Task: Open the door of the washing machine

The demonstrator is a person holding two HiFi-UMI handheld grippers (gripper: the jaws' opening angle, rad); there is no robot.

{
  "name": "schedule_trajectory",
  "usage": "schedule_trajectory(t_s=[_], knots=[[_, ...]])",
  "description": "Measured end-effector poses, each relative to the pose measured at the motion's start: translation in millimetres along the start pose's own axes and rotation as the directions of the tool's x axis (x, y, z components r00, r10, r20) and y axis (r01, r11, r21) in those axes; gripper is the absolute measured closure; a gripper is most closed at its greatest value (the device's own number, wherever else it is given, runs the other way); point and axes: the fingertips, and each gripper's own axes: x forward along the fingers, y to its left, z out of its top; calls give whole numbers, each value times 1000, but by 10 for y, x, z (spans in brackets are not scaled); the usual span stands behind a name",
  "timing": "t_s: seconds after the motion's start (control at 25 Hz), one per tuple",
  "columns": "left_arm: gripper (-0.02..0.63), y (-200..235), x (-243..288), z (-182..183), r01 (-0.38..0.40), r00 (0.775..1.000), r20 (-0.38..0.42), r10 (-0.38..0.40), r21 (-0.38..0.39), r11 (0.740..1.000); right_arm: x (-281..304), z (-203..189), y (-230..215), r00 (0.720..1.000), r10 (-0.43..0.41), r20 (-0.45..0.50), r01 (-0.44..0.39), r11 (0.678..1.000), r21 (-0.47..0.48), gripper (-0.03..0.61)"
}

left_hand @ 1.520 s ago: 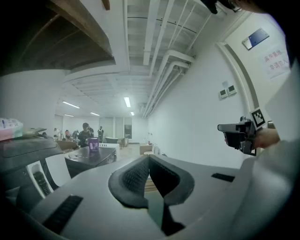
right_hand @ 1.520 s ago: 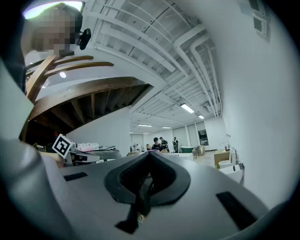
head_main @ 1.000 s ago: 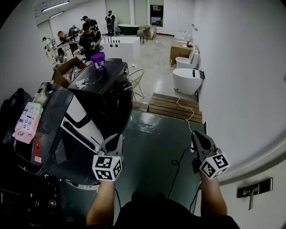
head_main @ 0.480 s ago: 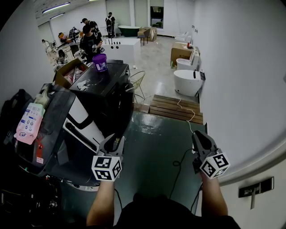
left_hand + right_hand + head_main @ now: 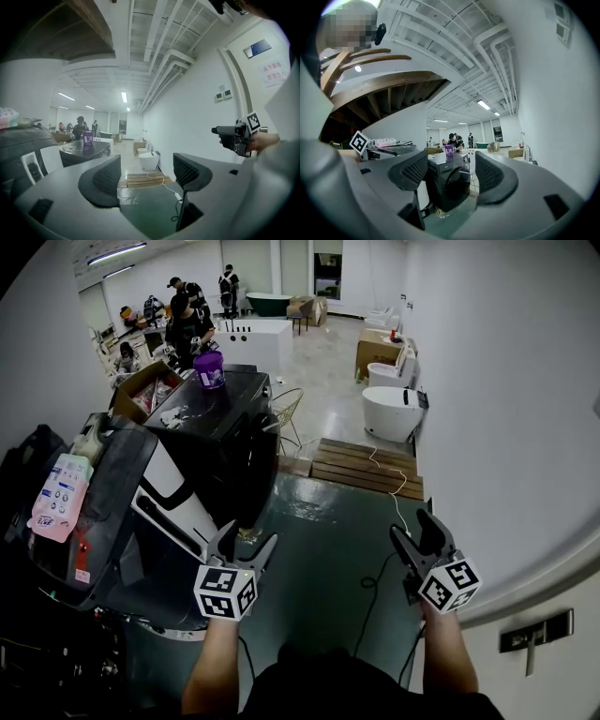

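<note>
Nothing of the job is done yet. The washing machine (image 5: 234, 432) stands left of centre in the head view, and the right gripper view shows its round door (image 5: 453, 184) shut. Your left hand-held gripper (image 5: 247, 542) and right hand-held gripper (image 5: 414, 532) sit low in the head view, both well apart from the machine. Their jaws have just been opening and stand apart with nothing between them. All of it is left: the approach, a hold on the door, the pull.

A purple bucket (image 5: 207, 368) stands on top of the machine, so open gently. A second dark appliance (image 5: 112, 512) crowds the lower left, with a pink-and-white pouch (image 5: 58, 498) on it. A white cable (image 5: 398, 498) trails over the floor on the right, near a wooden pallet (image 5: 367, 465). The people at upper left are far off
</note>
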Motion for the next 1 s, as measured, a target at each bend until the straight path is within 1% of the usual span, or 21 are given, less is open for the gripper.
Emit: schedule_trajectory(t_s=[0.2,0.32,0.44,0.52,0.64,0.8,1.0], knots=[[202,74,-57,-6,6,1000,-1,-7,-15,1000,87,-52,152,1000,15,-25,-15,1000,-6,186],[173,147,-123,-38,21,1000,-5,-21,-25,999,170,-136,275,998,29,-51,-29,1000,0,104],[149,247,-201,-84,27,1000,-12,-27,-21,999,260,-234,413,997,47,-66,-46,999,11,69],[135,324,-267,-120,24,1000,-11,-25,-23,999,330,-299,514,995,61,-80,-60,998,16,55],[132,447,-382,-188,12,1000,-1,-12,-28,1000,419,-358,651,994,72,-86,-71,997,8,52],[132,570,-424,-293,-2,1000,-4,2,-62,998,466,-439,796,992,89,-93,-89,996,6,52],[132,620,-357,-354,-12,1000,-8,11,-81,997,520,-558,759,988,101,-114,-95,994,58,52]])
